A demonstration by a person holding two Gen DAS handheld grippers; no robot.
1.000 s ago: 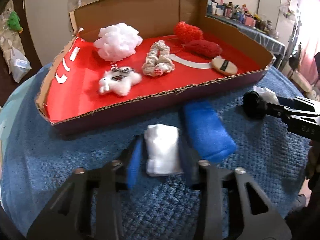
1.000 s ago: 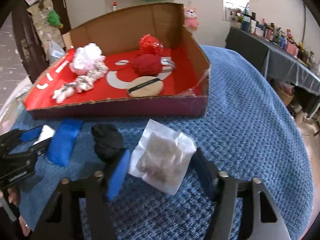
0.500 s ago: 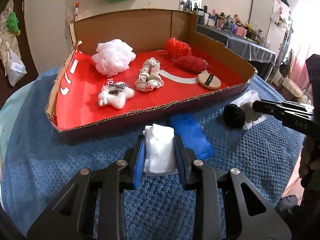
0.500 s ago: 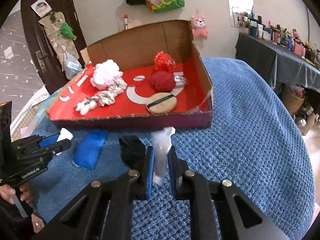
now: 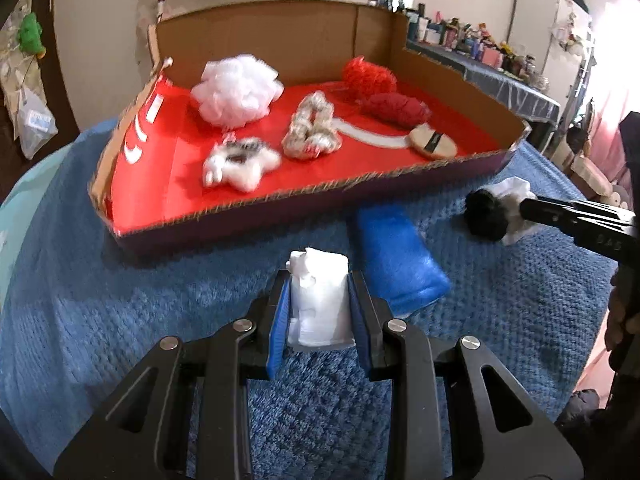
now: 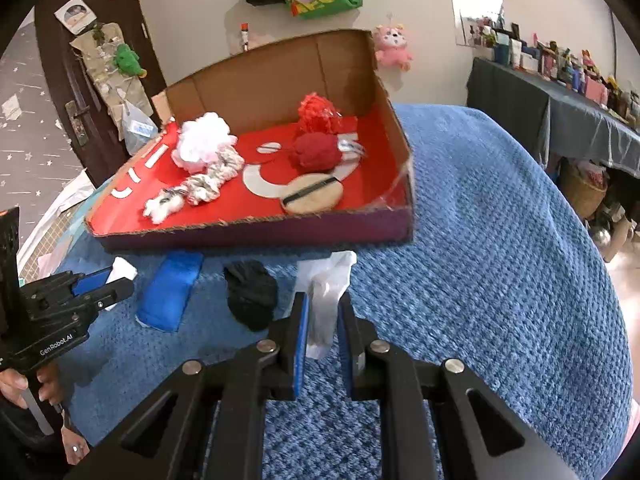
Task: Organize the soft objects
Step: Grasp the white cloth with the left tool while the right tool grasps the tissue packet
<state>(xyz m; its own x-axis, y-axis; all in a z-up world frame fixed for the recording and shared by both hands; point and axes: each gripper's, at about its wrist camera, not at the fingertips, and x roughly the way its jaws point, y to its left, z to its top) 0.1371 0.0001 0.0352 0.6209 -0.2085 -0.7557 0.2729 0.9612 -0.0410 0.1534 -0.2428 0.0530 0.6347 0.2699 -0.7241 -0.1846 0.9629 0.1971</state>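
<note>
— Both tongs had closed and lifted since the frame a second earlier: the left tongs (image 5: pixel 318 304) had pinched the white foam pad (image 5: pixel 318 300), and the right tongs (image 6: pixel 323 312) had squeezed the clear plastic pouch (image 6: pixel 326 292) nearly flat. Each item hung just in front of the cardboard tray (image 6: pixel 256 236), off the blue blanket (image 6: pixel 500 260).

— What could have gone wrong from there?

— The pouch was slick and held by a thin fold, so I judged it could slide out on the way over the tray's front wall. The foam pad looked squashy; a loose grip might have let it twist free. Either load could also have caught that front wall if carried low.

— And the count?

— Inside the tray: one white mesh puff (image 5: pixel 238 90), one white plush toy (image 5: pixel 238 162), one beige scrunchie (image 5: pixel 312 128), two red scrubbers (image 5: pixel 394 108) and one round powder puff (image 5: pixel 432 144). In front of the tray: one blue pad (image 5: pixel 400 260) and one black scrunchie (image 6: pixel 252 294) on the blanket, plus the two held items.
</note>
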